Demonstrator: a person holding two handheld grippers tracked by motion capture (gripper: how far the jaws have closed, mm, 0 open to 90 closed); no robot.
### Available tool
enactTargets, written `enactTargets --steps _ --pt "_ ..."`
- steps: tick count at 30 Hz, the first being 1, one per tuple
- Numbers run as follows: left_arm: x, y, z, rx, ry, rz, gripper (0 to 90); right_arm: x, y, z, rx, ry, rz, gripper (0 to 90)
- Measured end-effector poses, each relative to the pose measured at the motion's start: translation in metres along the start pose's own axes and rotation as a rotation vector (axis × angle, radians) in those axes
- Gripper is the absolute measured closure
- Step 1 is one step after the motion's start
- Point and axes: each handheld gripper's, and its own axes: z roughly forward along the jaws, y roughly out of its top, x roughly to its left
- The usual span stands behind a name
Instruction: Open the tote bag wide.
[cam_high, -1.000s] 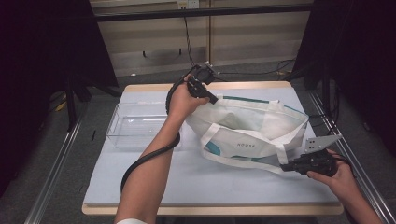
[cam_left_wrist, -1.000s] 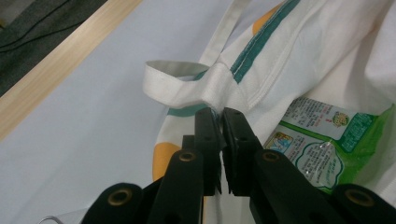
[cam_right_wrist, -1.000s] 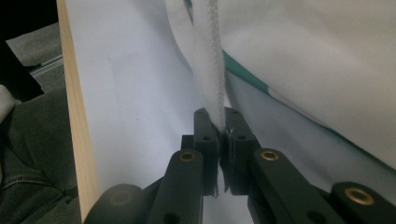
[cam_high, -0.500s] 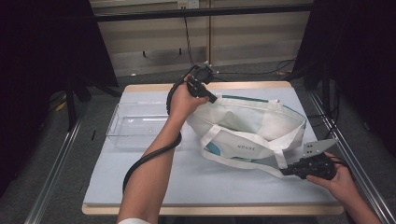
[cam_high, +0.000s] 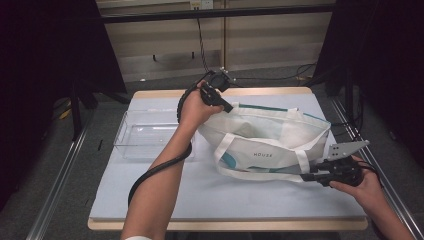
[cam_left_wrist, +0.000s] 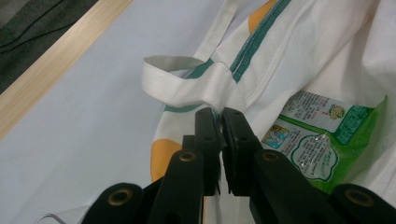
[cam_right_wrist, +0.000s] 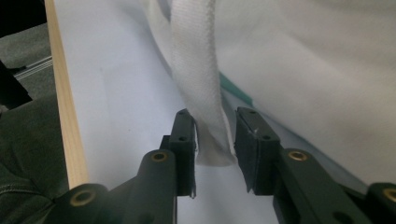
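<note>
Your left claw (cam_left_wrist: 219, 116) pinches the tote bag (cam_high: 270, 145) rim; your right claw (cam_right_wrist: 215, 140), jaws just opening, frees the strap (cam_right_wrist: 198, 70), so the bag may sag shut.

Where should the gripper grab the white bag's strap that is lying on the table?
Probably on the flat white strap near its loose end, with the right gripper coming in low along the table. The strap is thin, and it already lies between the open jaws, so closing them could catch it.

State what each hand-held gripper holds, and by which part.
Left hand-held gripper: clamps the bag at its rim seam. Right hand-held gripper: jaws just opened; strap lies loose between them.
</note>
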Motion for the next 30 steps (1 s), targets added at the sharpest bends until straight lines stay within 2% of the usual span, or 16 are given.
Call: enactTargets --steps 1,4,6,9,13,18,21,25,27,28,29,30 --pt "-0.001 0.0 -0.001 0.003 0.002 -0.006 85.6 -0.001 0.002 -0.002 -0.006 -0.007 0.006 61.7" --pt "0.0 0.0 -0.001 0.007 -0.002 0.016 85.6 -0.002 0.006 -0.008 -0.022 -0.023 0.015 55.4" --pt "-0.001 0.0 -0.001 0.004 -0.003 0.0 85.6 -0.002 0.009 -0.011 -0.026 -0.038 0.02 52.0" --pt "-0.003 0.001 -0.001 0.004 0.001 0.001 85.6 -0.003 0.011 -0.016 -0.034 -0.042 0.029 45.8" --pt "-0.003 0.001 -0.001 0.009 0.0 0.006 85.6 -0.003 0.015 -0.02 -0.039 -0.064 0.027 38.9" --pt "-0.002 0.001 -0.002 0.014 -0.006 0.012 85.7 -0.004 0.019 -0.024 -0.047 -0.069 0.035 32.7" --pt "-0.003 0.001 -0.002 0.015 -0.004 0.015 85.6 -0.004 0.021 -0.027 -0.047 -0.086 0.033 28.9" --pt "-0.003 0.001 -0.003 0.013 -0.011 0.008 85.6 -0.004 0.022 -0.028 -0.037 -0.095 0.052 23.7" --pt "-0.004 0.001 -0.003 0.007 -0.004 0.005 85.6 -0.004 0.021 -0.028 -0.041 -0.096 0.059 21.6" --pt "-0.004 0.001 -0.003 0.009 -0.005 0.011 85.6 -0.005 0.02 -0.027 -0.039 -0.093 0.061 17.5" --pt "-0.004 0.001 -0.003 0.009 -0.003 0.018 85.6 -0.006 0.019 -0.025 -0.018 -0.075 0.073 14.3" --pt "-0.004 0.001 -0.003 0.009 -0.003 0.018 85.6 -0.005 0.018 -0.025 -0.024 -0.088 0.066 14.3"
